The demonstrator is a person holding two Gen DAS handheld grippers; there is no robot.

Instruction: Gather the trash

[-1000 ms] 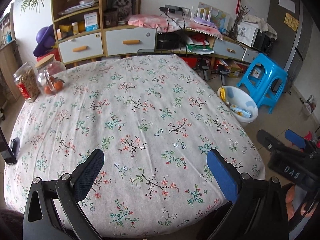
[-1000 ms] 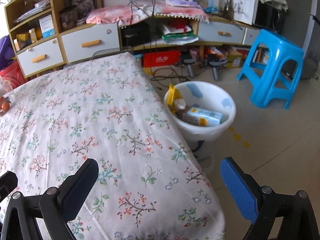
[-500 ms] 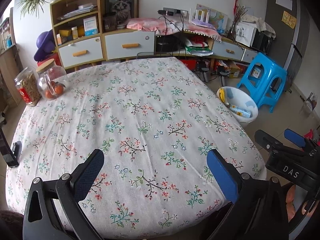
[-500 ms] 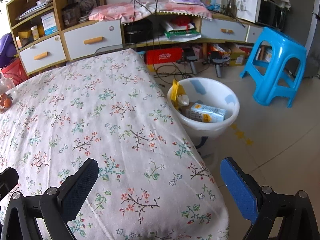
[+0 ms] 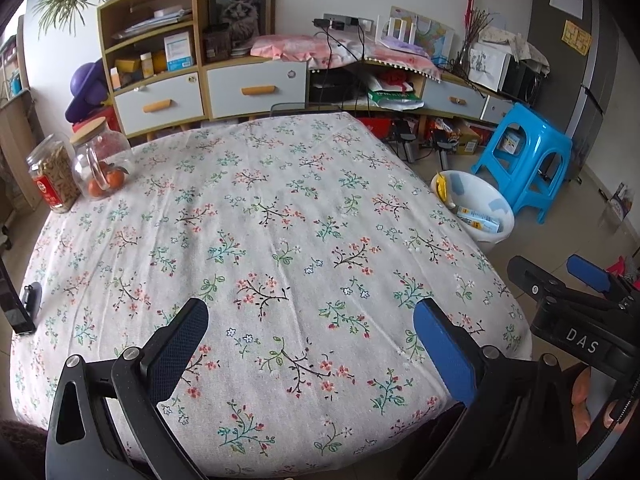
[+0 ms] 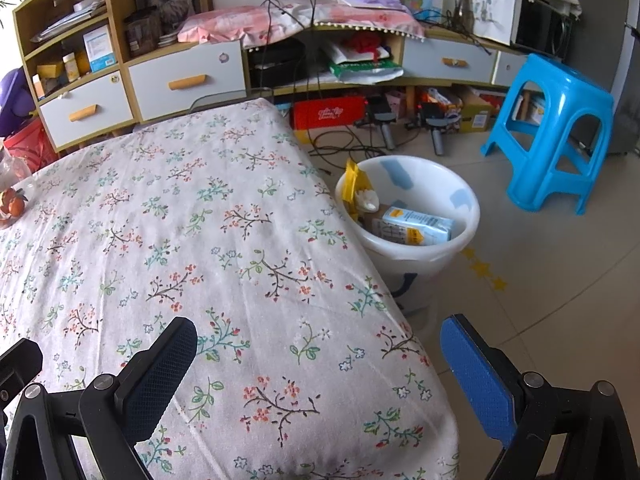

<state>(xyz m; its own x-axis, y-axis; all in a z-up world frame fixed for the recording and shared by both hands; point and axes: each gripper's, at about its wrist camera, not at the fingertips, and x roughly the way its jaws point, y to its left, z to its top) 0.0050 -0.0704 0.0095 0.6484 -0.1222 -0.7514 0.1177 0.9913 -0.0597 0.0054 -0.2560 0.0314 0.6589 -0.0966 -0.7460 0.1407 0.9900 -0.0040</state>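
Note:
A white trash bucket (image 6: 468, 200) stands on the floor beside the table's right edge; inside lie a light blue carton (image 6: 418, 226) and a yellow wrapper (image 6: 354, 192). The same bucket (image 5: 502, 206) shows small in the left wrist view. My left gripper (image 5: 310, 328) hovers open over the near part of the floral tablecloth (image 5: 260, 220), nothing between its fingers. My right gripper (image 6: 316, 348) is open above the table's near right corner, also holding nothing. The right gripper (image 5: 560, 280) appears at the right edge of the left wrist view.
Two glass jars (image 5: 76, 170) stand at the table's far left; a dark phone (image 5: 16, 304) leans at its left edge. A blue plastic stool (image 6: 556, 132) stands beyond the bucket. Cabinets with drawers (image 5: 244, 88), cables and boxes line the back wall.
Both grippers have pulled back and risen slightly, so the table and bucket look a little farther away. Both stay open; nothing on the table moved.

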